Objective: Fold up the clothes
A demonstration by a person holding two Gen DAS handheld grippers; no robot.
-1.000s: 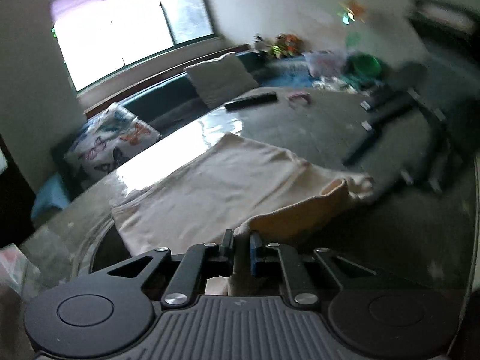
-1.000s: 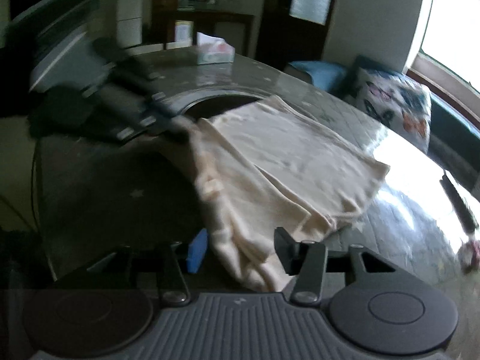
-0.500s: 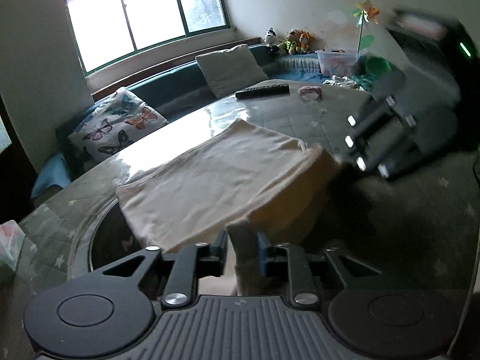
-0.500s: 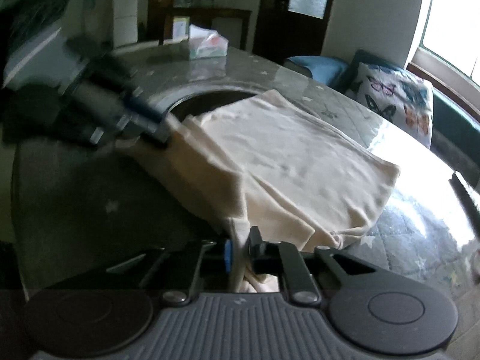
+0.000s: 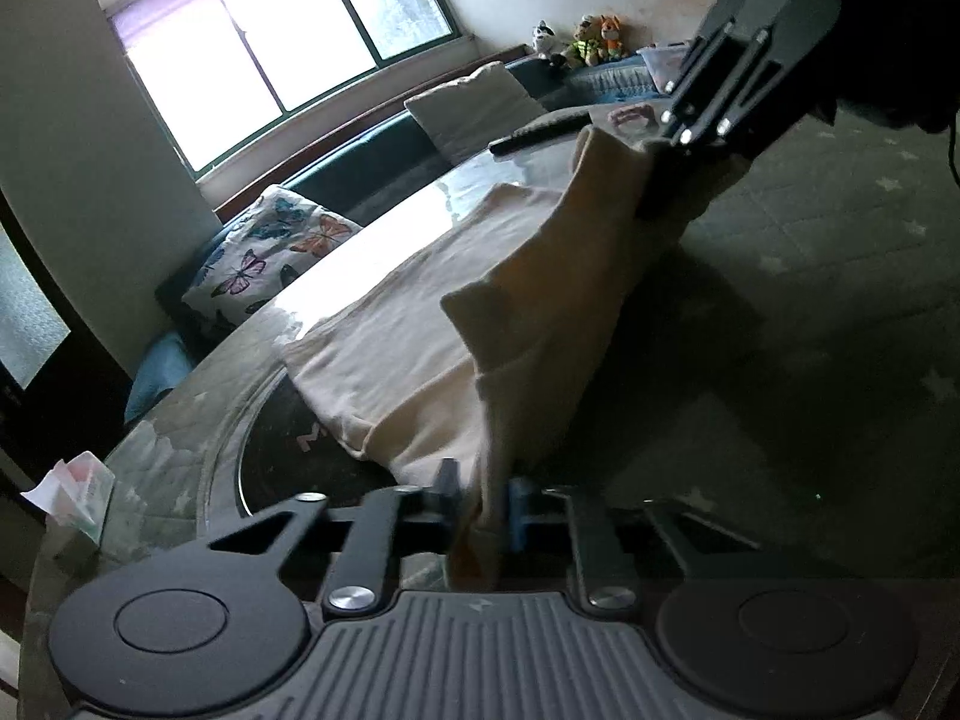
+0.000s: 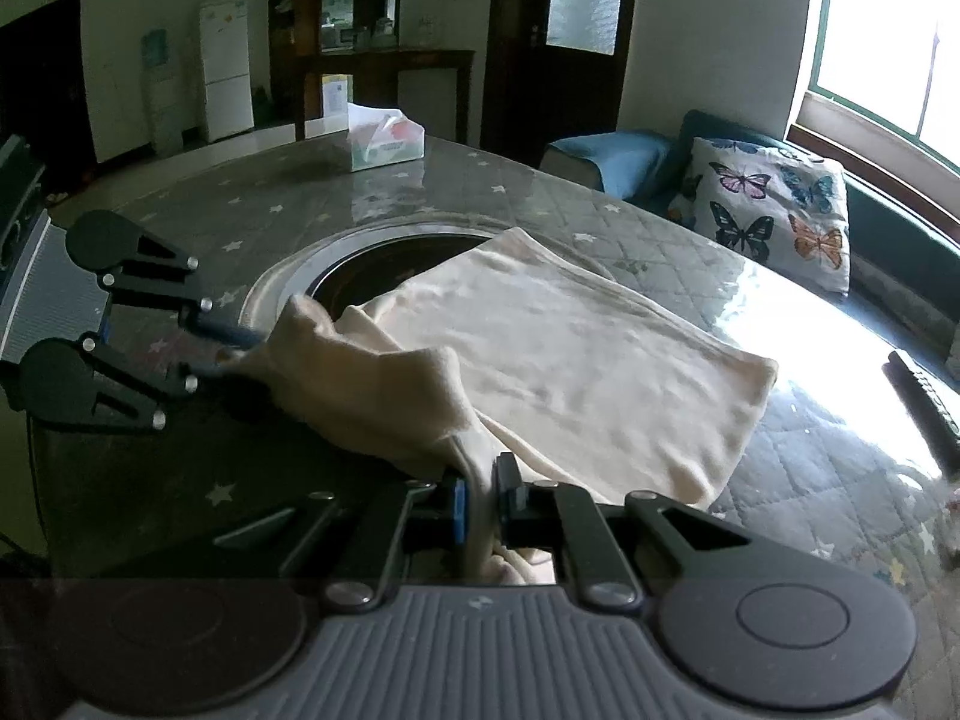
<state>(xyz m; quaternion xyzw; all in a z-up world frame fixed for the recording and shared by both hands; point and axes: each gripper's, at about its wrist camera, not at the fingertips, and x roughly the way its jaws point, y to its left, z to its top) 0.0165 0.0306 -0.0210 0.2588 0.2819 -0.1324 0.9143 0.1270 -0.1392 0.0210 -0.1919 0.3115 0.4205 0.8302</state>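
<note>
Left tool [image 5: 483, 501] level at the near edge, jaws nearly closed, blue pads [image 5: 517, 509] pinching a fold of cream cloth [image 5: 420, 324] between them. Right tool [image 6: 478, 504] likewise drawn tight on another corner of the same cloth, raised above the table [image 6: 420, 192]. Seen from the left wrist, right tool high at upper right, tilted downward. Seen from the right wrist, left tool off to the left, fingers pointing inward toward the cloth.
</note>
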